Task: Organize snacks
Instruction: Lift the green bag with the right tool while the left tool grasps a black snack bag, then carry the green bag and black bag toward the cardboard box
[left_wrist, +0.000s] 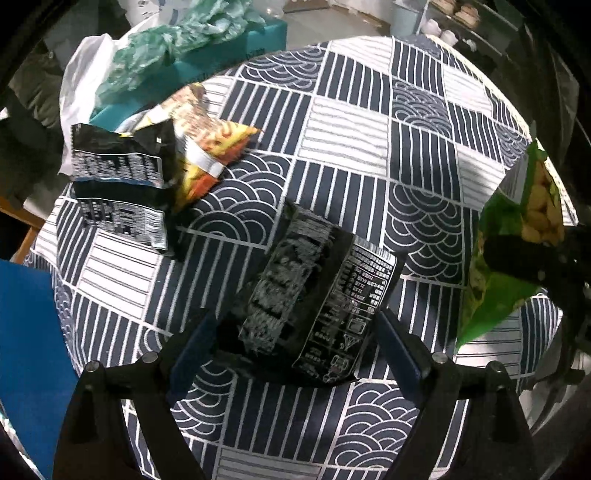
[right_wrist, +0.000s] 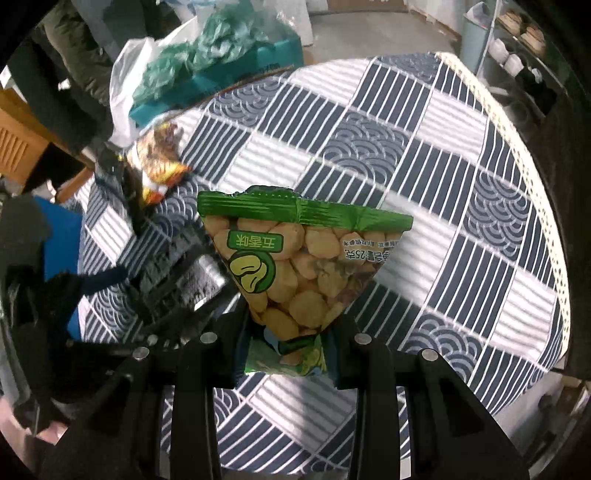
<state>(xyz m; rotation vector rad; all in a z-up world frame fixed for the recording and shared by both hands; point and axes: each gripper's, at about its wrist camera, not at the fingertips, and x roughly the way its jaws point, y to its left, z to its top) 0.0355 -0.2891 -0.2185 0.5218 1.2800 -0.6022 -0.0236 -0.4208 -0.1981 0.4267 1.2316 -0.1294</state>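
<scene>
A black snack packet (left_wrist: 314, 295) lies on the patterned tablecloth (left_wrist: 351, 122). My left gripper (left_wrist: 295, 347) is open and points down over it, one blue-padded finger on each side; the pads do not press it. At the far left of the table is a small pile: another black packet (left_wrist: 118, 184) and an orange-yellow packet (left_wrist: 210, 140). My right gripper (right_wrist: 291, 336) is shut on the lower end of a green bean-snack packet (right_wrist: 306, 266) and holds it above the table. That packet (left_wrist: 517, 240) also shows at the right of the left wrist view.
The round table's edge (right_wrist: 546, 206) curves along the right. Beyond the far-left rim stands a teal box (left_wrist: 229, 51) with a white plastic bag (left_wrist: 85, 74) and a crumpled green bag (left_wrist: 177, 40). A blue surface (left_wrist: 26, 332) lies left of the table.
</scene>
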